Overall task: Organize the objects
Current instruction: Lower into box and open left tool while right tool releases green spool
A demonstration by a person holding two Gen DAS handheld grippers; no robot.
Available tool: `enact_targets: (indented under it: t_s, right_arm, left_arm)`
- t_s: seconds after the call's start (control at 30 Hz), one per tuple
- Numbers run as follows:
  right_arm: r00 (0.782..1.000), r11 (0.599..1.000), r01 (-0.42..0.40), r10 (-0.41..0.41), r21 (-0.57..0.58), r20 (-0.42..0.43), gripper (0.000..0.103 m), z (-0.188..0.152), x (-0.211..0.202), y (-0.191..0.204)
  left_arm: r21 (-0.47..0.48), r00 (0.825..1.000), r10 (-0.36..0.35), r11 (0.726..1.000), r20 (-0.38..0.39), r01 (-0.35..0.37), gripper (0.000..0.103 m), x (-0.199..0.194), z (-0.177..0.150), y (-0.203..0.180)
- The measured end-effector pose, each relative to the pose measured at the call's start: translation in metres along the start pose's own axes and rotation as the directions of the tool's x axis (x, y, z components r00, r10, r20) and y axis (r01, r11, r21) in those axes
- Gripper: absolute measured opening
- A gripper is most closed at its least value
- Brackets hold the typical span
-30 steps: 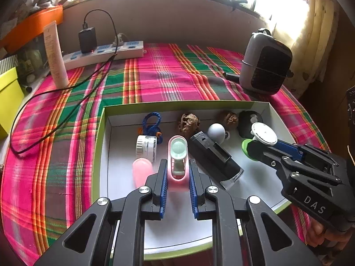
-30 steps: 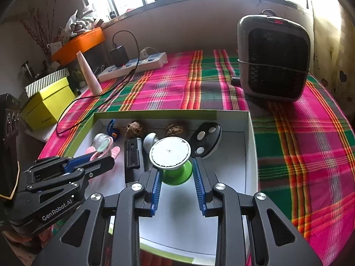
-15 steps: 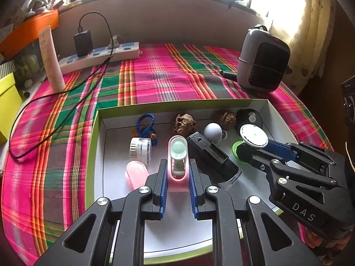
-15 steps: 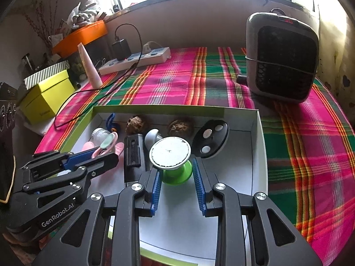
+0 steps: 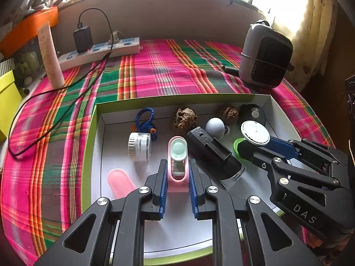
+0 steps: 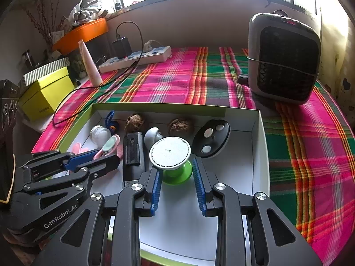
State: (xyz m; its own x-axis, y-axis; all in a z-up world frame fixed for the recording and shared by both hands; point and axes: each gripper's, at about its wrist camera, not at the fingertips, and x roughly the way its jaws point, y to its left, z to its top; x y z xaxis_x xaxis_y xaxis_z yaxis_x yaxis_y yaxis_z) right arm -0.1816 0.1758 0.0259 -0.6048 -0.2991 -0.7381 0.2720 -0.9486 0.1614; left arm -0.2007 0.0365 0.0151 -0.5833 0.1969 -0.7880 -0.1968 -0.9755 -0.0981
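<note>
A white box with a green rim (image 5: 89, 146) (image 6: 259, 146) holds several small objects. My left gripper (image 5: 177, 173) is shut on a pink case with a mint green lens (image 5: 178, 161), held over the box floor. It also shows in the right wrist view (image 6: 109, 145). My right gripper (image 6: 176, 175) is shut on the green base of a spool with a white round top (image 6: 170, 153). The spool also shows in the left wrist view (image 5: 255, 132), with the right gripper (image 5: 250, 148) around it.
In the box lie a black rectangular device (image 5: 214, 153), a grey ball (image 5: 214, 126), two walnuts (image 5: 186, 117), a black oval remote (image 6: 210, 138), a white jar (image 5: 139, 146), a blue cord (image 5: 145, 119) and a pink cap (image 5: 121, 182). A grey heater (image 6: 281, 59), power strip (image 5: 99, 51) and tube (image 5: 50, 55) stand on the plaid cloth.
Both grippers have pulled back a little and risen with their objects held. The box and far table look slightly further away. Neither grip changed.
</note>
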Motion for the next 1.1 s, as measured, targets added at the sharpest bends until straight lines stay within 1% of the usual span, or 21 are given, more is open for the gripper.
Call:
enact_targets:
  t_s: [0.23, 0.47, 0.7, 0.93, 1.0, 1.1]
  right_arm:
    - [1.0, 1.0, 0.001, -0.001, -0.004, -0.004, 0.029, -0.0001, 0.0001, 0.0007]
    - [1.0, 1.0, 0.011, -0.012, -0.006, -0.008, 0.029, -0.0014, -0.0004, 0.002]
    - [1.0, 1.0, 0.018, -0.018, -0.008, -0.015, 0.029, -0.0031, -0.0008, 0.003]
    - [1.0, 1.0, 0.018, -0.018, -0.024, -0.012, 0.029, -0.0038, -0.0037, 0.006]
    - [1.0, 0.999, 0.02, -0.02, -0.028, -0.01, 0.029, -0.0042, -0.0048, 0.0073]
    - [1.0, 0.999, 0.026, -0.027, -0.03, -0.01, 0.029, -0.0047, -0.0054, 0.0079]
  left_arm:
    - [-0.003, 1.0, 0.001, 1.0, -0.003, -0.001, 0.017, -0.001, 0.0002, 0.0003]
    - [-0.004, 1.0, 0.0, 1.0, -0.006, 0.0, 0.022, -0.0018, -0.0007, 0.0005]
    - [-0.004, 1.0, 0.001, 1.0, -0.006, -0.001, 0.03, -0.0021, -0.0012, 0.0007]
    - [-0.007, 1.0, 0.001, 1.0, -0.001, -0.001, 0.033, -0.0045, -0.0043, 0.0004]
    - [-0.01, 1.0, 0.0, 1.0, 0.003, 0.0, 0.036, -0.0059, -0.0059, 0.0012]
    - [-0.019, 1.0, -0.003, 1.0, 0.001, 0.003, 0.037, -0.0078, -0.0075, 0.0016]
